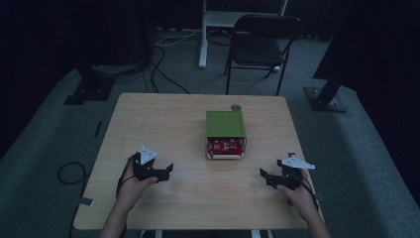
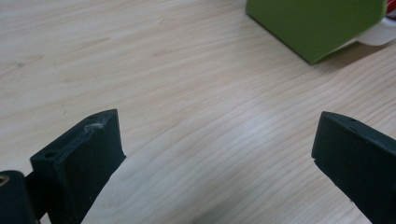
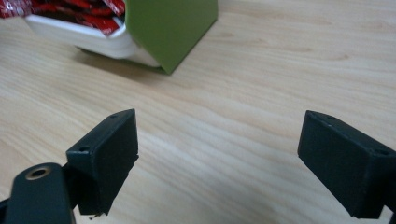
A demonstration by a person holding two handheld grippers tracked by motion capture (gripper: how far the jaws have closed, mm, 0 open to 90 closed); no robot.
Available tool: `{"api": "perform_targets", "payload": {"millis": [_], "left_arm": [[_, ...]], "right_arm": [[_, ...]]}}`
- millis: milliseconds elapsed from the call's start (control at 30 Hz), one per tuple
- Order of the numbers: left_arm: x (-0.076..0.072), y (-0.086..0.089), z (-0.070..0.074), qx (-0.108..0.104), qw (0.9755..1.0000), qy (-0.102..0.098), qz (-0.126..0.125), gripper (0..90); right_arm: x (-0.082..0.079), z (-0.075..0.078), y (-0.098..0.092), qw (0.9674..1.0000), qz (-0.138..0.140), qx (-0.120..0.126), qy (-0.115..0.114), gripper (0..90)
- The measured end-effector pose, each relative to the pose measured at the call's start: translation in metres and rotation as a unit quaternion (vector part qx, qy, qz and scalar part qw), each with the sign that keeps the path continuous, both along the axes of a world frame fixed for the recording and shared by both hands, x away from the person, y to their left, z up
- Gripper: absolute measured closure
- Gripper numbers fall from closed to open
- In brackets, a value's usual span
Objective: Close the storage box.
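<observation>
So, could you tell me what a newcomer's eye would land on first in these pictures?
Most likely the green box at the middle of the wooden table, with red packets showing in its white tray at the near end. Next, the left gripper and right gripper, both open and empty, flanking it on the near side.
</observation>
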State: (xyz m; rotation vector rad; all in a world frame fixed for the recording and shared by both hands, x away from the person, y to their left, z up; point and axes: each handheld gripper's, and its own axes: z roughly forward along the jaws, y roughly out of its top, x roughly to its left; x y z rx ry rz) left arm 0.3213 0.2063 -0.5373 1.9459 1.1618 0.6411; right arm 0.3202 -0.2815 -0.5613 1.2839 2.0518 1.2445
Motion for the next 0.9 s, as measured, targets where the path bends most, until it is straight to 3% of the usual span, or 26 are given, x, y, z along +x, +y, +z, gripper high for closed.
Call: {"api": "perform_targets", "payload": {"millis": [367, 733, 900], "left_arm": [[-0.013, 0.022, -0.009, 0.009, 0.9993, 0.012, 0.034, 2.9], [-0.027, 0.049, -0.022, 0.021, 0.9954, 0.034, 0.087, 2.9], [-0.033, 0.058, -0.026, 0.029, 0.9922, 0.048, 0.112, 2.9]], "right_arm": [[-0.016, -0.009, -0.007, 0.9998, -0.002, -0.012, 0.014, 11.9], [-0.029, -0.018, -0.006, 0.9989, 0.003, -0.038, 0.028, 11.9], [-0.032, -0.021, -0.007, 0.9977, 0.003, -0.055, 0.038, 11.9]]}}
